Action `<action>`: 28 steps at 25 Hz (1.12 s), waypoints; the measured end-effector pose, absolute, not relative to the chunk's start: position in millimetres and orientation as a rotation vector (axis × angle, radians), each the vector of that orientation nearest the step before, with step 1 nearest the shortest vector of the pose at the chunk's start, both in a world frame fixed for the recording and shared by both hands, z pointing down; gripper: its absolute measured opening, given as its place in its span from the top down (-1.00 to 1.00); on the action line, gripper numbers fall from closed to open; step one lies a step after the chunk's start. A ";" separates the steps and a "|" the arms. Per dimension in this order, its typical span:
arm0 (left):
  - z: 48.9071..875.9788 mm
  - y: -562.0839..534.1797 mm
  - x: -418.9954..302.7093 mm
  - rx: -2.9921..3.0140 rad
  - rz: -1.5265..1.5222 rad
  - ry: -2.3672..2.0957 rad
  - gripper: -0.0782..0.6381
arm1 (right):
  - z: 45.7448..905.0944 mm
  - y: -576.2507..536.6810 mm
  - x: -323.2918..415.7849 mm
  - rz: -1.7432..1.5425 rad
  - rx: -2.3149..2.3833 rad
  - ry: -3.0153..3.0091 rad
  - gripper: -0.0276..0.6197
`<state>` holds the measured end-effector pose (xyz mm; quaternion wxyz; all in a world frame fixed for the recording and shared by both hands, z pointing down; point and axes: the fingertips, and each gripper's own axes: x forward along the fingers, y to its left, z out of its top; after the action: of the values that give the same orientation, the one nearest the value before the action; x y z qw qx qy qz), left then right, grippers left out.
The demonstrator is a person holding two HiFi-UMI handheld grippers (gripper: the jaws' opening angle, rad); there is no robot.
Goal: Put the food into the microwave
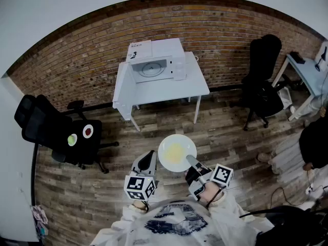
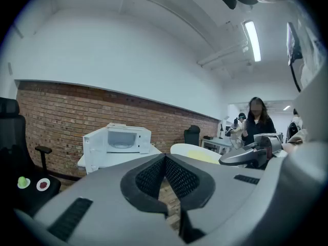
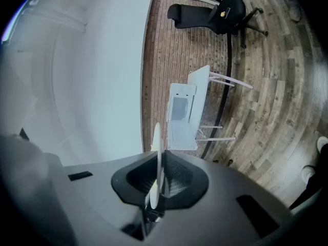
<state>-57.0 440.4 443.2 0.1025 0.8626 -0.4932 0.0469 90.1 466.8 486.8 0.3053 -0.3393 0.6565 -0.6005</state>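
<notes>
In the head view my right tool (image 1: 190,161) is clenched on the rim of the white plate (image 1: 165,146), at the edge farthest from the microwave (image 1: 156,60). The yellow food (image 1: 176,151) lies on the plate, and both hang over the wooden floor (image 1: 230,132), well short of the microwave and not in it. The left tool (image 1: 149,157) is just beside the plate, about as far from the microwave. The microwave stands on a white bench (image 1: 197,83) against the brick wall (image 1: 77,60).

The left gripper view gives me what the head view cannot. The left tool's jaws are pressed together with nothing between them, and the microwave's door (image 2: 95,150) is swung wide open, showing the bare cavity. It also shows a ceiling lamp (image 2: 252,40) high above the microwave and a person in a dark top (image 2: 258,124) standing far off to its side, beyond the plate.

The right gripper view is rolled on its side. It shows the plate edge-on as a thin white line pinched between the pads (image 3: 177,181), with the microwave straight beyond it.

A black chair (image 1: 56,129) stands on the door side of the microwave, with a green round thing (image 1: 72,139) and a red-and-white round thing (image 1: 88,131) on its seat.

As for writing, only the head view shows a sheet (image 1: 139,50) lying on top of the microwave, its dark print too small for me to read, and the black-and-white squares on the marker cube (image 1: 139,186)
</notes>
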 end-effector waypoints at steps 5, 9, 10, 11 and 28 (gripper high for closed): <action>449.2 435.2 -47.8 2.541 0.152 -1.444 0.76 | 492.1 462.0 97.9 -1.593 -0.894 1.722 0.82; 448.9 434.4 -42.2 2.536 0.163 -1.454 0.76 | 492.6 461.1 102.5 -1.600 -0.885 1.726 0.82; 448.9 433.7 -40.6 2.534 0.165 -1.454 0.76 | 492.7 460.3 104.0 -1.599 -0.883 1.729 0.82; 449.4 433.2 -39.2 2.531 0.167 -1.455 0.76 | 493.0 459.7 105.3 -1.599 -0.881 1.731 0.82; 460.3 439.1 9.0 2.494 0.196 -1.497 0.76 | 496.1 465.0 155.9 -1.610 -0.849 1.766 0.81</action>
<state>9.0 439.1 460.3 0.1130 0.8499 -0.5102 0.0669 155.9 465.0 496.1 0.2981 -0.3196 0.6647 -0.6060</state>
